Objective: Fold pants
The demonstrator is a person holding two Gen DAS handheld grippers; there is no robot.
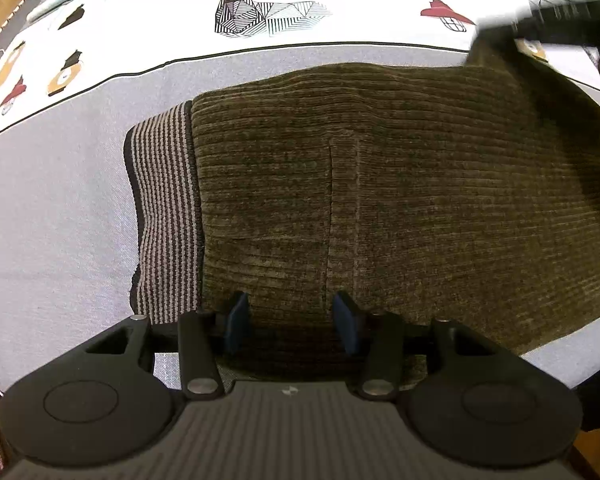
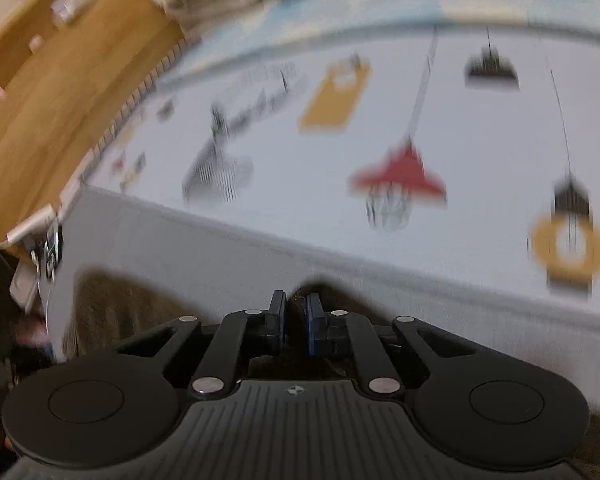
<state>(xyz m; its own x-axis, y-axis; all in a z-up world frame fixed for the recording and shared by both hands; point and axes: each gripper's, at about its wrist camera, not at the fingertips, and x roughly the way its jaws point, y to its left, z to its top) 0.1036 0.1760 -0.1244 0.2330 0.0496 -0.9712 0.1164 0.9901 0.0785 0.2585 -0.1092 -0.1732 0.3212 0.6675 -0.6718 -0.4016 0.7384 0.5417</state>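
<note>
Pants (image 1: 400, 184): soft, thick corduroy, floppy; best gripped at corners.
Left gripper (image 1: 292, 322): jaws apart, over cloth.
Right gripper (image 2: 296, 322): clamped on pants, lifting.

Ribbed olive chenille pants (image 1: 400, 184) with a striped knit waistband (image 1: 164, 208) are lying on a matt woven bedsheet (image 1: 52, 208); the claws (image 1: 292, 320) are showing matt black plastic.

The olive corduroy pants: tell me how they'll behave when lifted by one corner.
The pants will probably hang floppy: their far corner already drapes from the right gripper. The thick ribbed cloth suggests moderate weight, so it may sag. Its coarse texture probably resists slipping from shut jaws.
</note>
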